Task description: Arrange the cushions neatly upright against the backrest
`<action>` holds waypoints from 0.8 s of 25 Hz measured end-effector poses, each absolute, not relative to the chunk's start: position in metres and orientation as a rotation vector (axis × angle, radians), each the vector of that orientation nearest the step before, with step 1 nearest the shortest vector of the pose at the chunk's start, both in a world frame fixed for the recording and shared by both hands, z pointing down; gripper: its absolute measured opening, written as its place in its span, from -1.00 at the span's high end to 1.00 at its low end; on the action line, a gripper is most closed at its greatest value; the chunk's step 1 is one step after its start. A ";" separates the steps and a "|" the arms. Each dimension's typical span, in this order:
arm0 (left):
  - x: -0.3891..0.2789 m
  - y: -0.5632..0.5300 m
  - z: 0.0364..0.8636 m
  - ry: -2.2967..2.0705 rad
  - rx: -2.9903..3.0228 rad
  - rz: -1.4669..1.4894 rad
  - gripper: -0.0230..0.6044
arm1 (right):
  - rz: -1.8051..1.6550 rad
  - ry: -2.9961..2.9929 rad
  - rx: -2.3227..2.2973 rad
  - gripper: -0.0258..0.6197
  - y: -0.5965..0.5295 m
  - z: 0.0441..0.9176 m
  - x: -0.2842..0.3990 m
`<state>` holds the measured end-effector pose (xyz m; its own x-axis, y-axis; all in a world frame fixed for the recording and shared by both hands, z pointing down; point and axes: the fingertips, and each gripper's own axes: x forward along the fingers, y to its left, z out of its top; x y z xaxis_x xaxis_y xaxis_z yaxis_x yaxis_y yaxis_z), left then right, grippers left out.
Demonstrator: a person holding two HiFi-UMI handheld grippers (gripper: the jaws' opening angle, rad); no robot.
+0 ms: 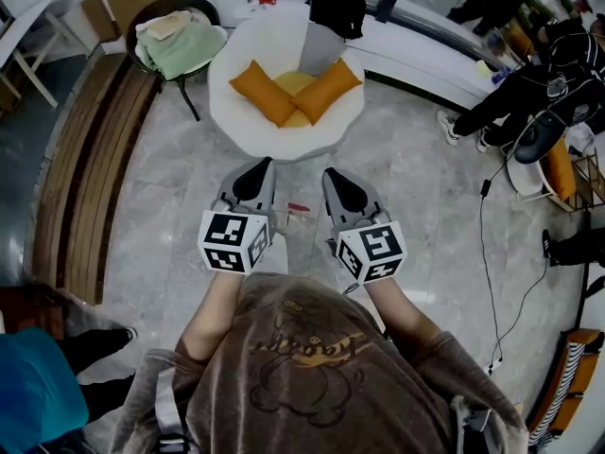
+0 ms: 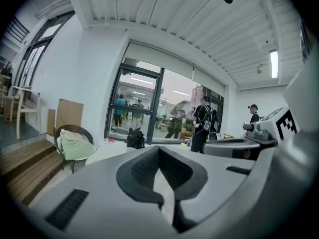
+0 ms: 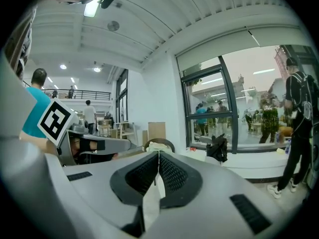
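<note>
I'm standing on a grey marble-look floor (image 1: 416, 187) in a bright room with big windows, holding both tools out in front of me. The left hand-held gripper (image 1: 261, 166) is sitting with its jaws pressed together on nothing. The right hand-held gripper (image 1: 334, 174) is doing the same, jaws together and empty.

Straight ahead of both tips, well apart from them, a white round seat (image 1: 284, 135) is carrying the cushions. Two orange cushions (image 1: 263, 91) are lying tilted in a V, and a yellow cushion (image 1: 295, 85) is peeking out between them. None of them is standing upright.

Ahead and off to the left of the left hand-held gripper, a dark wicker chair (image 1: 194, 6) is holding a bundle of pale green cloth (image 1: 180, 47). Wooden steps (image 1: 95, 159) are running along further left. A black bag (image 1: 337, 9) is sitting beyond the seat, and people (image 1: 515, 93) are hanging around to the right of the right hand-held gripper.
</note>
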<state>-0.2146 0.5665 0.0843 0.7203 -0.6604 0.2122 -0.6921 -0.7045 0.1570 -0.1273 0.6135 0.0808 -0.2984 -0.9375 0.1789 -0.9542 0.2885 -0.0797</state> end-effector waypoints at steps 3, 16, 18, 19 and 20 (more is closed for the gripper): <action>-0.208 0.544 0.087 -1.072 2.698 0.212 0.91 | 0.273 -2.435 1.798 0.85 0.593 0.085 -0.122; -0.198 0.458 0.092 -1.036 2.684 0.251 0.91 | 0.329 -2.408 1.793 0.85 0.509 0.091 -0.114; -0.197 0.443 0.092 -1.027 2.680 0.253 0.91 | 0.336 -2.400 1.805 0.85 0.496 0.090 -0.112; -0.196 0.436 0.092 -1.020 2.681 0.253 0.91 | 0.338 -2.394 1.815 0.85 0.489 0.089 -0.111; -0.194 0.428 0.091 -1.014 2.684 0.254 0.91 | 0.340 -2.389 1.824 0.85 0.483 0.089 -0.108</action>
